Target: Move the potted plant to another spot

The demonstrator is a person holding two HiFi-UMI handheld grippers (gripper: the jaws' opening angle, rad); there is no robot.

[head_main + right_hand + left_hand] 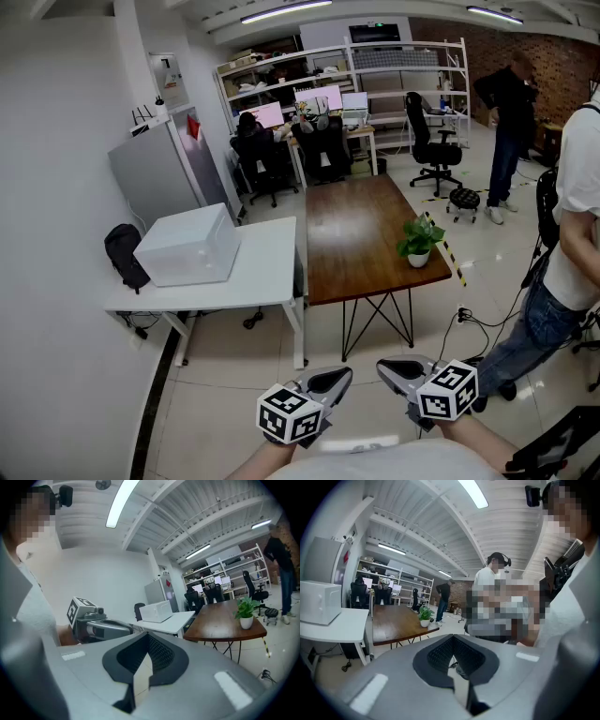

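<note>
My left tongs (328,381) and right tongs (401,369) are both closed with nothing between their tips, and I hold them low, close to my body, above the floor (225,375). The potted plant (419,242) stands upright in its white pot near the front right corner of the brown desk (352,234), well apart from both tongs, ahead of them and slightly to the right. I judge the right tongs the nearer, so the reach should go forward on that side and meet the pot from its flank, since its long axis runs vertical.
</note>
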